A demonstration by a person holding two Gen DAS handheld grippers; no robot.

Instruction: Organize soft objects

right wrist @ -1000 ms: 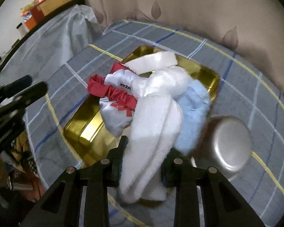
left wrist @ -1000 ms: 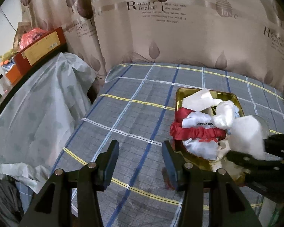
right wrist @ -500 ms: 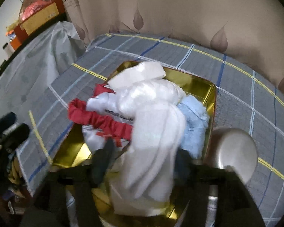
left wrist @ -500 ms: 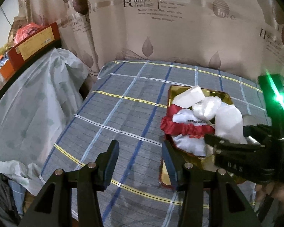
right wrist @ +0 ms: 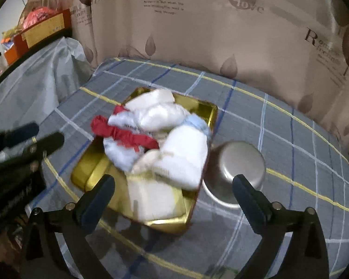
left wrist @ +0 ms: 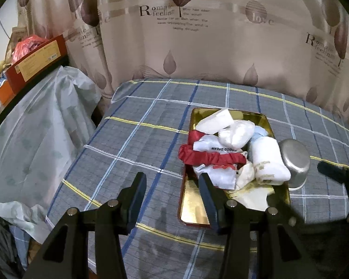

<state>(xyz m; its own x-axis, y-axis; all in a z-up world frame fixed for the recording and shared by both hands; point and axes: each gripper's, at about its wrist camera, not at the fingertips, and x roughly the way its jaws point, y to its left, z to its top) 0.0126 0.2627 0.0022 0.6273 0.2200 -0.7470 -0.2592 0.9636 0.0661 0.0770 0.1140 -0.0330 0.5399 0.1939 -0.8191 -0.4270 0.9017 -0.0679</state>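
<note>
A gold tray (left wrist: 193, 211) (right wrist: 81, 174) on the checked tablecloth holds a pile of soft things: a white rolled cloth (left wrist: 268, 162) (right wrist: 186, 155), a red scrunchie (left wrist: 209, 158) (right wrist: 125, 136), white bags, and a pale blue cloth (right wrist: 199, 123). My left gripper (left wrist: 172, 189) is open and empty, just left of the tray's near end. My right gripper (right wrist: 172, 191) is open wide and empty, above the tray's near end.
An upturned steel bowl (left wrist: 294, 159) (right wrist: 238, 165) stands against the tray's right side. A leaf-print curtain (left wrist: 197, 34) closes the back. A plastic-covered surface (left wrist: 35, 127) with cardboard boxes (left wrist: 37, 60) lies to the left.
My right gripper opened, dropped the white rolled cloth onto the pile in the tray, and drew back. The left gripper pulled back a little and stayed open.
</note>
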